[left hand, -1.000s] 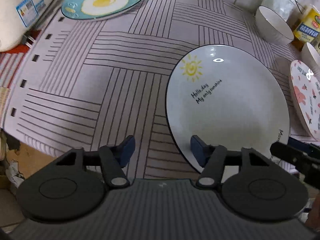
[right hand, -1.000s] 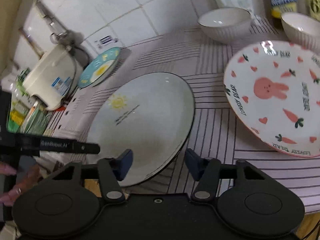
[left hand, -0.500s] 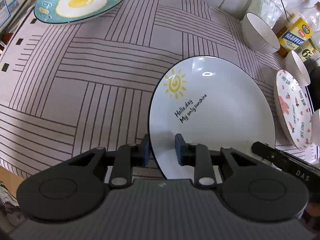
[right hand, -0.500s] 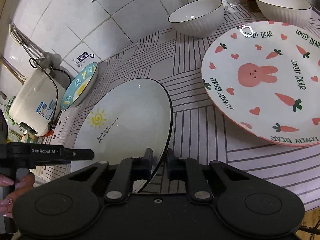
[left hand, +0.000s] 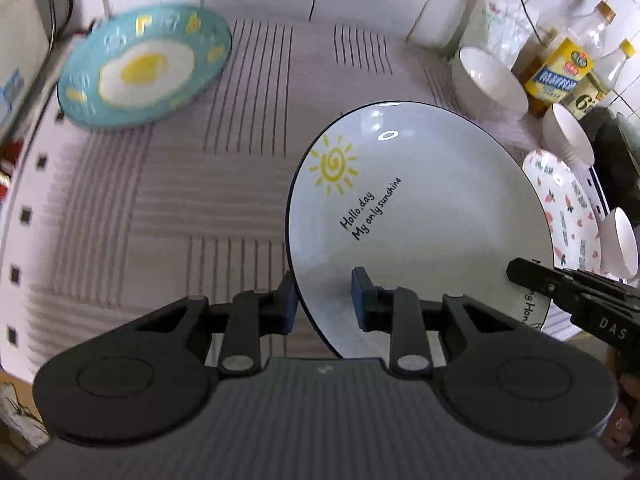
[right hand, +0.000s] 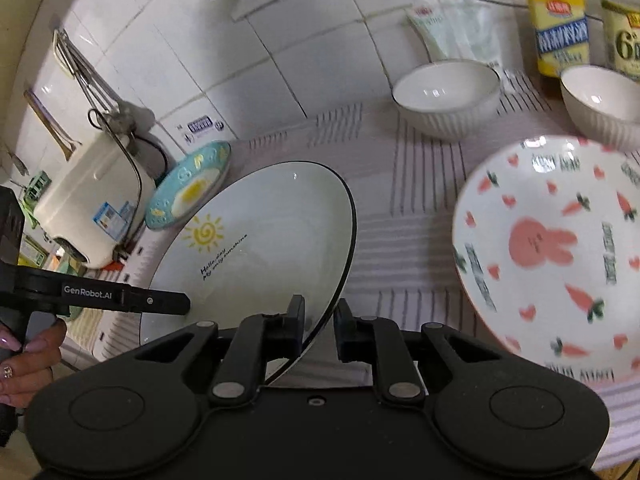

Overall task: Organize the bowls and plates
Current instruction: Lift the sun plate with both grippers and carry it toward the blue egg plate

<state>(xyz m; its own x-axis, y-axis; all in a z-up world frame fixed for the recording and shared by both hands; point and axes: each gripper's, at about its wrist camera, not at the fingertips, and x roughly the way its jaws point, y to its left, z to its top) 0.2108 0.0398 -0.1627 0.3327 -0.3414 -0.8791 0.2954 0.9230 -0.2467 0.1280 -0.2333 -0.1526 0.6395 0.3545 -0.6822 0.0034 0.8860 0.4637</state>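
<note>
A white sun plate [left hand: 420, 208] with a black rim and the words "Hello, day" is lifted off the striped mat, held at two edges. My left gripper [left hand: 323, 300] is shut on its near left rim. My right gripper [right hand: 319, 322] is shut on its near right rim; the plate also shows in the right wrist view [right hand: 264, 240]. A blue egg plate [left hand: 144, 68] lies at the far left. A pink rabbit plate [right hand: 556, 252] lies to the right. Two white bowls [right hand: 446, 94] [right hand: 604, 100] stand at the back right.
A striped mat [left hand: 180, 200] covers the counter. A white rice cooker [right hand: 92, 196] stands at the far left by the tiled wall. Oil bottles [left hand: 560, 72] and a plastic bag [right hand: 456, 28] line the back right. A third bowl [left hand: 620, 244] sits at the right edge.
Both grippers closed on the sun plate's rim and have raised it off the mat; the view has tilted up and the mat blurs with motion.
</note>
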